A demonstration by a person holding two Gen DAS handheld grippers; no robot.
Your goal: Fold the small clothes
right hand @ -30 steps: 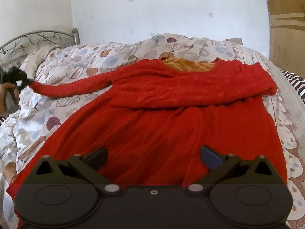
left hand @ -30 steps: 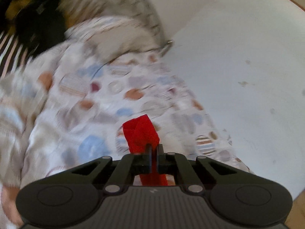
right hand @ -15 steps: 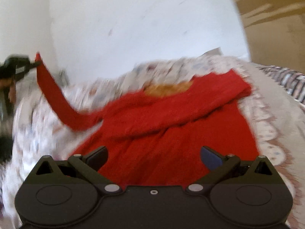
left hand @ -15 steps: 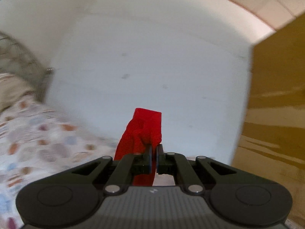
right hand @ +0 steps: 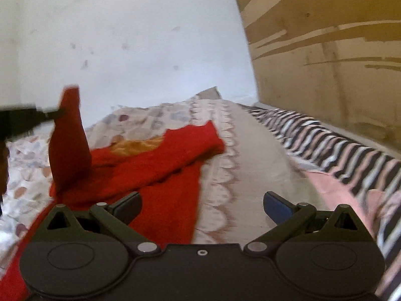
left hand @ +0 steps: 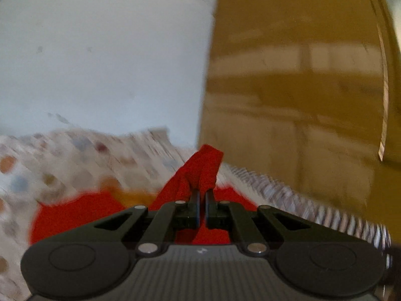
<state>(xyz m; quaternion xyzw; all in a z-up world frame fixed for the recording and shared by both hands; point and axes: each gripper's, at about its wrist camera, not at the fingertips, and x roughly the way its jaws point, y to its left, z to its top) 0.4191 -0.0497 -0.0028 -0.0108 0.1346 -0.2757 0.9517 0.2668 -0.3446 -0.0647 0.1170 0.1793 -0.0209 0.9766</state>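
A red long-sleeved garment (right hand: 160, 165) with an orange lining at the neck lies spread on the patterned bedspread (right hand: 220, 135). My left gripper (left hand: 202, 194) is shut on the cuff of its left sleeve (left hand: 200, 168) and holds it lifted above the garment's body (left hand: 72, 213). In the right wrist view the left gripper (right hand: 50, 112) shows at the left edge with the sleeve (right hand: 69, 145) hanging from it. My right gripper (right hand: 202, 204) is open and empty, low over the garment's right edge.
A white wall (right hand: 140, 40) stands behind the bed. A brown wooden panel (right hand: 325, 50) runs along the right side. A black, white and pink striped cloth (right hand: 338, 150) lies along the bed's right edge.
My left gripper has lifted the sleeve off the bedspread and carried it rightward over the garment. My right gripper has swung right, toward the garment's right edge, staying open.
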